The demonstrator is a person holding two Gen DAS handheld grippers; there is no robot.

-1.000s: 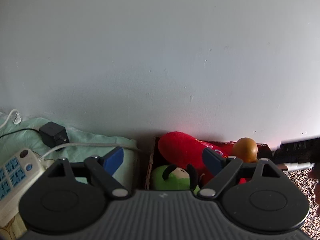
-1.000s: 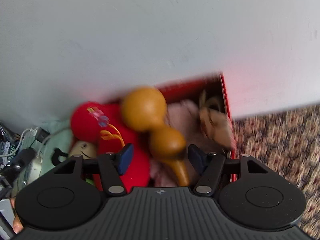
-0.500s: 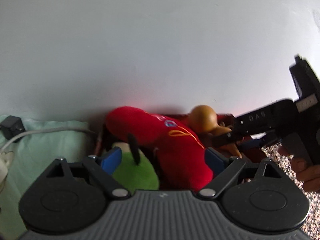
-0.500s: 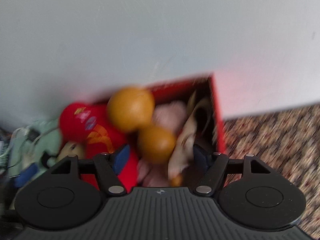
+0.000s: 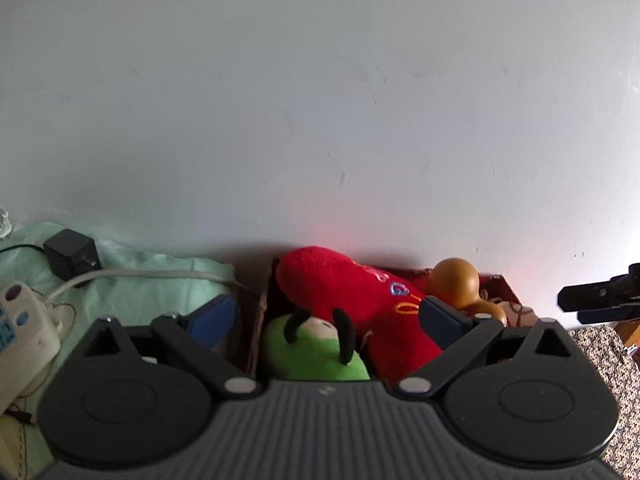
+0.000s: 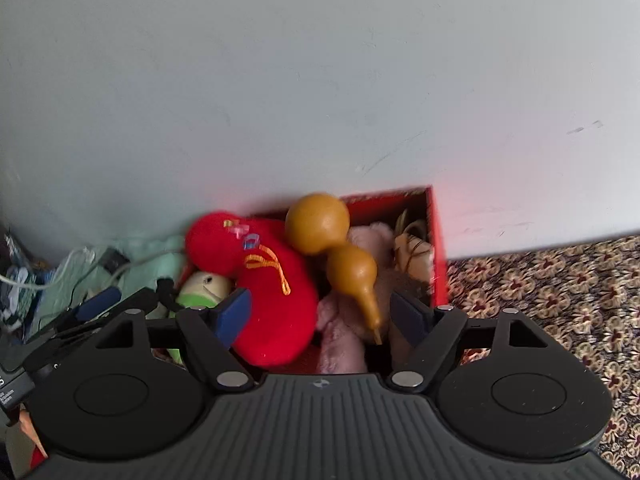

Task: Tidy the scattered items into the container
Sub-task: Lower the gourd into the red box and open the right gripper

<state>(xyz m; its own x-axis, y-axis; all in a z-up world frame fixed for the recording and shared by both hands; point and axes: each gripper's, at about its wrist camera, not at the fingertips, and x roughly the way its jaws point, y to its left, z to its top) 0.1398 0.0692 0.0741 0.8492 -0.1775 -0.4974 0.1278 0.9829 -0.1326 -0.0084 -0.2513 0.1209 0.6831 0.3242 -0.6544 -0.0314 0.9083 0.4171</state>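
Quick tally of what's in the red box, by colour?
Red: 1, plush
Green: 1, plush
Pink: 1, plush
Orange-brown: 1, gourd
Tan: 1, partly hidden item
Total: 5 visible

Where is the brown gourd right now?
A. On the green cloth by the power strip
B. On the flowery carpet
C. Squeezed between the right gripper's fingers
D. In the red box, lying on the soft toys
D: the brown gourd lies in the red box, against the red plush and on the pink soft toy, and the right gripper stands open and clear of it.
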